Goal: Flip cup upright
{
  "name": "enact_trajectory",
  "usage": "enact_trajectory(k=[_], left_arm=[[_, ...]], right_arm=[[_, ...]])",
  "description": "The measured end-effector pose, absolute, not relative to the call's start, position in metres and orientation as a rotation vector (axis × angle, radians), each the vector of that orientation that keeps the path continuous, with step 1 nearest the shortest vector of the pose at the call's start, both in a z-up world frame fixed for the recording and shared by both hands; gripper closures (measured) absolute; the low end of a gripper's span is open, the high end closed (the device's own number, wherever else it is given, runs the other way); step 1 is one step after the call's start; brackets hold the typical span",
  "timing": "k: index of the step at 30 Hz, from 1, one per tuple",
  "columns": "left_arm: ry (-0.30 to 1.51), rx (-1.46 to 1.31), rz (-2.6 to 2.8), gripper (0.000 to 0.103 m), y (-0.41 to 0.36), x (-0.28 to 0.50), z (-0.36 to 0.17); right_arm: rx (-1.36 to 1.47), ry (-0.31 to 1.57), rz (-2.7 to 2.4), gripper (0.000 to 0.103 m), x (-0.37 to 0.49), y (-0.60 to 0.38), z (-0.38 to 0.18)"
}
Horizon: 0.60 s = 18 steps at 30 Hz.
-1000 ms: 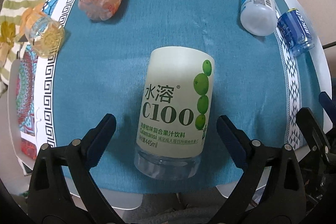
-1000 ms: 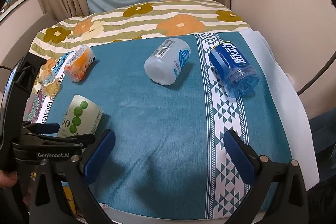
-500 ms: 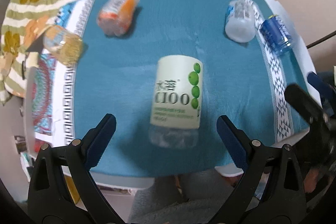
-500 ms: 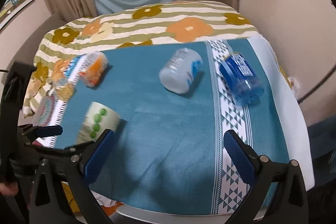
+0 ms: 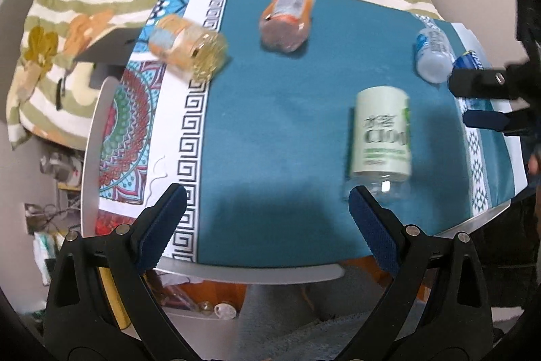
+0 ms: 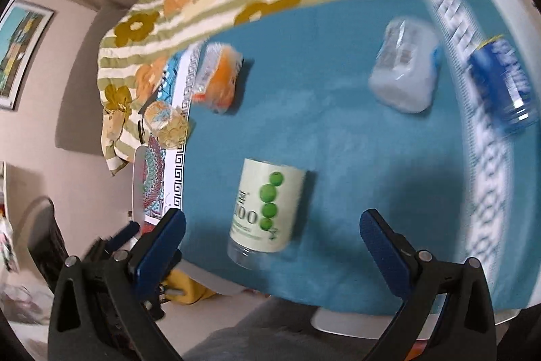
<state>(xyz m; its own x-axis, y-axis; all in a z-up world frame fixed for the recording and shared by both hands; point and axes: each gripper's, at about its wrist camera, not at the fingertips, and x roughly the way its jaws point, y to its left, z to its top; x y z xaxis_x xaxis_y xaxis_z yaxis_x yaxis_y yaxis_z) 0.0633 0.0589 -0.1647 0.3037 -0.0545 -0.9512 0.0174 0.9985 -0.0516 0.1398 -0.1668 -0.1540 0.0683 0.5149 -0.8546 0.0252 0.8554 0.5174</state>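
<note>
The green-labelled C100 cup (image 5: pixel 380 137) lies on its side on the teal cloth, its clear end toward the table's front edge. My left gripper (image 5: pixel 265 192) is open and hovers left of the cup, which lies just beyond its right fingertip (image 5: pixel 358 198). My right gripper (image 6: pixel 273 215) is open too, and the cup (image 6: pixel 267 208) shows between its spread fingers without touching either one. The right gripper (image 5: pixel 487 100) also shows at the right edge of the left wrist view.
Other cups lie on their sides: an orange cup (image 5: pixel 287 17) and a yellow cup (image 5: pixel 189 51) at the far left, a white cup (image 6: pixel 405 70) and a blue cup (image 6: pixel 503 80) at the far right. The table's front edge (image 5: pixel 257 273) is close below.
Both grippers have pulled back and up. The left one swung left, so the green cup now sits to its right. The right one turned toward the green cup. The cup has not moved.
</note>
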Motion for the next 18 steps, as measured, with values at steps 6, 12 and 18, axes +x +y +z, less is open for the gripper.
enact_trajectory(k=[6, 12, 18], left_arm=[[1.264, -0.025, -0.058, 0.001, 0.078, 0.071, -0.189], [1.285, -0.051, -0.082, 0.001, 0.093, 0.082, -0.207], [1.296, -0.065, -0.098, 0.001, 0.099, 0.089, -0.215]], right_arm=[[0.500, 1.595, 0.340, 0.000, 0.162, -0.149, -0.189], [0.524, 1.672, 0.292, 0.015, 0.174, -0.146, -0.213], [0.552, 1.697, 0.271, 0.034, 0.176, -0.144, -0.221]])
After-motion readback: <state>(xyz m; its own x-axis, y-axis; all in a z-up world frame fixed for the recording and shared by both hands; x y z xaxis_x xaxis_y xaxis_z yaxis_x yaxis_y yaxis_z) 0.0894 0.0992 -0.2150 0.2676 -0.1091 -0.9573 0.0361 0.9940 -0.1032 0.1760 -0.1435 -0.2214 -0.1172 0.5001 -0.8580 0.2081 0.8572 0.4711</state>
